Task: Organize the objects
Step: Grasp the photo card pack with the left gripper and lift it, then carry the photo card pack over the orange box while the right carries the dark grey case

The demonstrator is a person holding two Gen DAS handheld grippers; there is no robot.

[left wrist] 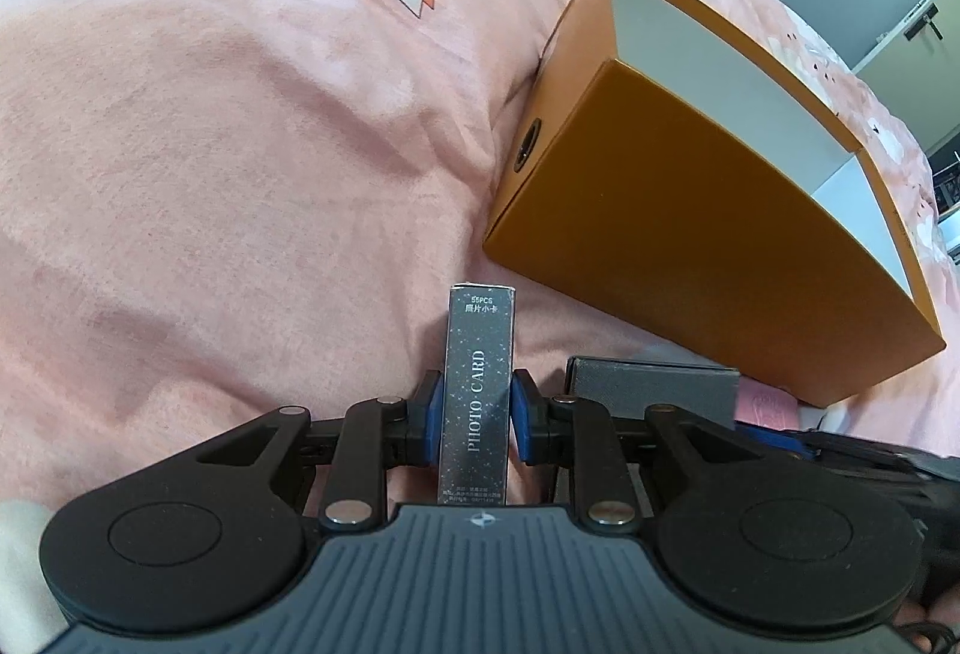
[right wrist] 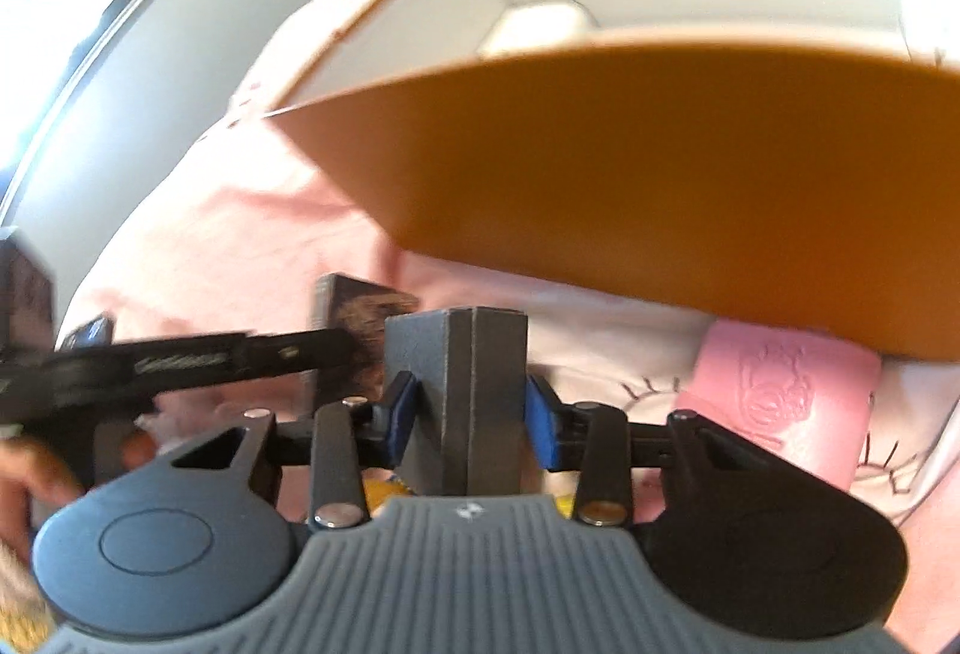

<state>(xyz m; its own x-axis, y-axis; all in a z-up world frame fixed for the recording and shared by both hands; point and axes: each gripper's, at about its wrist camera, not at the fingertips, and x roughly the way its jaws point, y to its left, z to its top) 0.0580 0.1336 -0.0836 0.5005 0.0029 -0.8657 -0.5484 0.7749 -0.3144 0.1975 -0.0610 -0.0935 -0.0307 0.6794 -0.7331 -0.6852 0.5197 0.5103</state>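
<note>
Photo card box clamped upright in left hand-held gripper, over pink bedspread. Orange box open, up right. Grey box between right hand-held gripper pads, gripped, just below orange box.

The orange box is blurred in the right wrist view — its top corners are cut off by the frame. Beneath the orange box, a pink item is partly hidden. Inside the box, a white object — identity indiscernible.
</note>
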